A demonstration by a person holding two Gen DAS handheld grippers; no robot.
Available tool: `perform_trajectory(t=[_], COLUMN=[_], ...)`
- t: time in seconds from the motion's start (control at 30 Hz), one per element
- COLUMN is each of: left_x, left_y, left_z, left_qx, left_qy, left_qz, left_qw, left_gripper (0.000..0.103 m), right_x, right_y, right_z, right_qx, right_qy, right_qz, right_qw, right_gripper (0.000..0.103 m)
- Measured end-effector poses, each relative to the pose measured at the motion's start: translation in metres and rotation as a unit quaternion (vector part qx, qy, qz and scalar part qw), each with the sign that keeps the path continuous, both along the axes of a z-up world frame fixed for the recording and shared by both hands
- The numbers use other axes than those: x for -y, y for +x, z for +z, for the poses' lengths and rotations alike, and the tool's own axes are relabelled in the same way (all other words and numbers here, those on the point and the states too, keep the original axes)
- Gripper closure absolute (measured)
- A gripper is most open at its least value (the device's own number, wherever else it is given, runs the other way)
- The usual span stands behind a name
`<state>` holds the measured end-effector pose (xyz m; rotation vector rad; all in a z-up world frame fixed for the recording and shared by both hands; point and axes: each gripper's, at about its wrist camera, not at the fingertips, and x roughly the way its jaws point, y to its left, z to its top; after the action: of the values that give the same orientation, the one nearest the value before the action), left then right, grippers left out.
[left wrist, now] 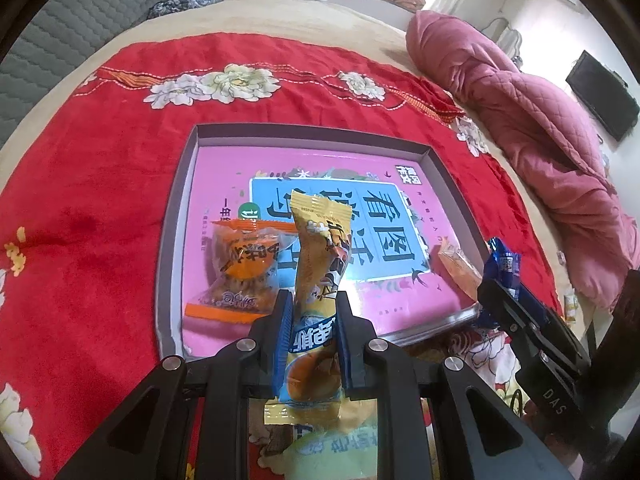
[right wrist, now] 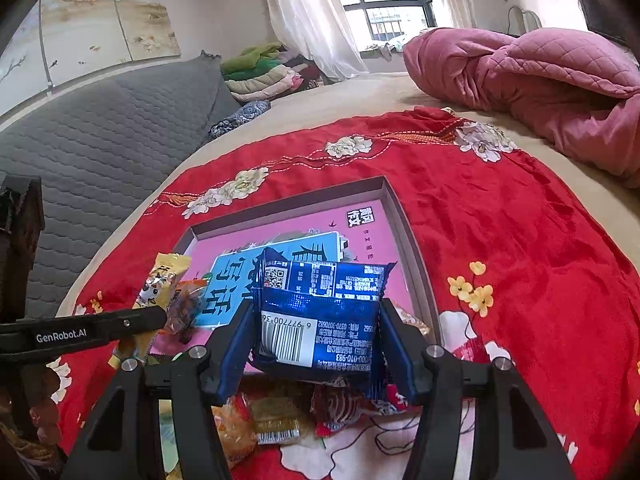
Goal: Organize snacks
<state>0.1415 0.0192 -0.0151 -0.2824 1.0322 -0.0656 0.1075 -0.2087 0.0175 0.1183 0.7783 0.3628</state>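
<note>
the left hand-held gripper pinches a long yellow snack packet between its blue ribbed pads — the packet is glossy crinkled film with a cartoon print, a pale blue band lower down and a serrated top edge, and it stands nearly upright above the box. the right hand-held gripper is clamped on a dark blue snack packet, a squarish foil pouch with a white barcode panel, a qr code and fine white print, its edges crimped and its skin shiny; it is held over the near edge of the box.

the box is a shallow rectangular lid or tray with thin grey walls and a pink printed floor carrying a light blue panel of large characters. inside it, at the near left, lies an orange snack packet — clear film over lumpy brown pieces, twisted flat at both ends. another small orange packet rests against the right wall.

the box sits on a red velvety cloth embroidered with white flowers, spread over a beige bed. more loose packets lie on the cloth in front of the box. a pink quilted blanket is heaped well apart.
</note>
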Motion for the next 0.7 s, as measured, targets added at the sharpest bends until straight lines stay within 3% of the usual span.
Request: perform_trajectory(t=[0.7], left_x=[0.017], left_y=[0.024], left_z=[-0.016], left_qx=[-0.013], left_qy=[0.005], left_qz=[-0.019], left_qw=[0.9997], left_gripper=[0.082], right_x=[-0.013], right_y=[0.019], right_z=[-0.01], right_qx=[0.01], right_qy=[-0.022], right_qz=[0.016], right_qw=[1.0], right_gripper=[0.043])
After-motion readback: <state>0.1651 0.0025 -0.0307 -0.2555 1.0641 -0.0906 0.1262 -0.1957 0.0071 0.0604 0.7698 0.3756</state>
